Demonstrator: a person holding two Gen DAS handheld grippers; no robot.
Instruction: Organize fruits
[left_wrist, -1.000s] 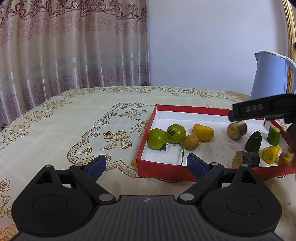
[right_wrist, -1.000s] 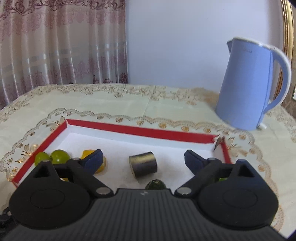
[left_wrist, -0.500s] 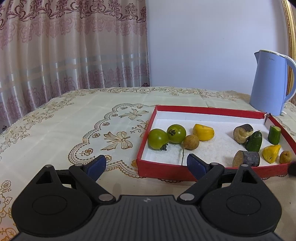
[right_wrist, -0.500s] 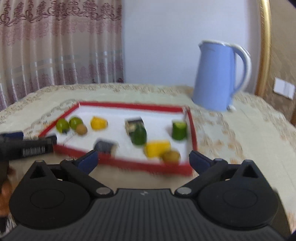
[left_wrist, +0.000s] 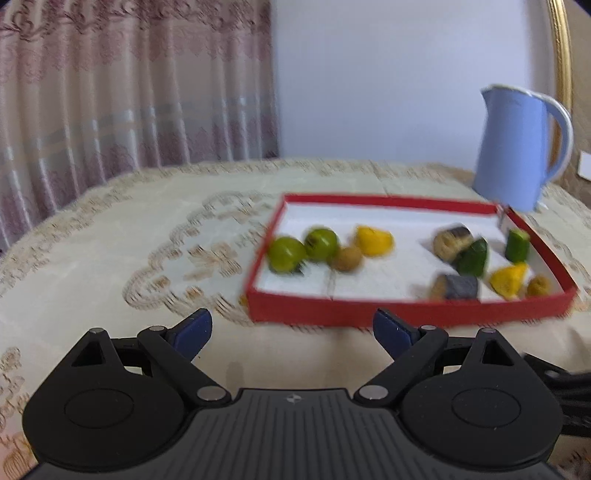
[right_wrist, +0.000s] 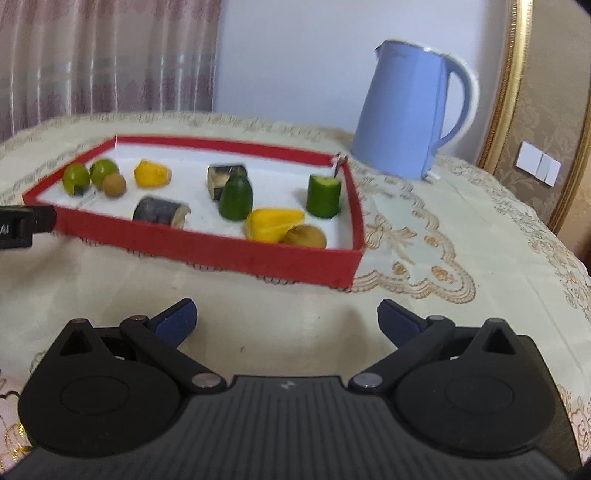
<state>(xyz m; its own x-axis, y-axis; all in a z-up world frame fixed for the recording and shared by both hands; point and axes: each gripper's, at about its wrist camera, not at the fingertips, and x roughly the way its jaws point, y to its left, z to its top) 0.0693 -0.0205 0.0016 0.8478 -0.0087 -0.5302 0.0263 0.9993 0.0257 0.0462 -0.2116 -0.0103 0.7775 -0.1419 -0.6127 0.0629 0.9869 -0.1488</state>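
A red tray (left_wrist: 369, 312) (right_wrist: 229, 254) with a white floor holds the produce. At its left are two green tomatoes (left_wrist: 286, 253) (right_wrist: 75, 178), a small brown fruit (left_wrist: 347, 258) (right_wrist: 113, 184) and a yellow piece (left_wrist: 373, 240) (right_wrist: 151, 173). At its right are two dark cylinders (right_wrist: 160, 211), a green cucumber end (right_wrist: 236, 197), a cucumber chunk (right_wrist: 324, 195), a yellow piece (right_wrist: 271, 223) and a brown fruit (right_wrist: 306, 236). My left gripper (left_wrist: 291, 334) and right gripper (right_wrist: 286, 319) are open and empty, both in front of the tray.
A blue kettle (left_wrist: 517, 147) (right_wrist: 410, 110) stands behind the tray's right corner. The table has a cream embroidered cloth (left_wrist: 110, 258). Curtains hang at the back left. A gold frame (right_wrist: 509, 92) and wall switches (right_wrist: 537, 162) are at the right. The left gripper's side shows at the right wrist view's left edge (right_wrist: 22, 225).
My right gripper let go of the dark cylinder in the tray and drew back to the front. My left gripper has shifted slightly; both views are blurred by motion.
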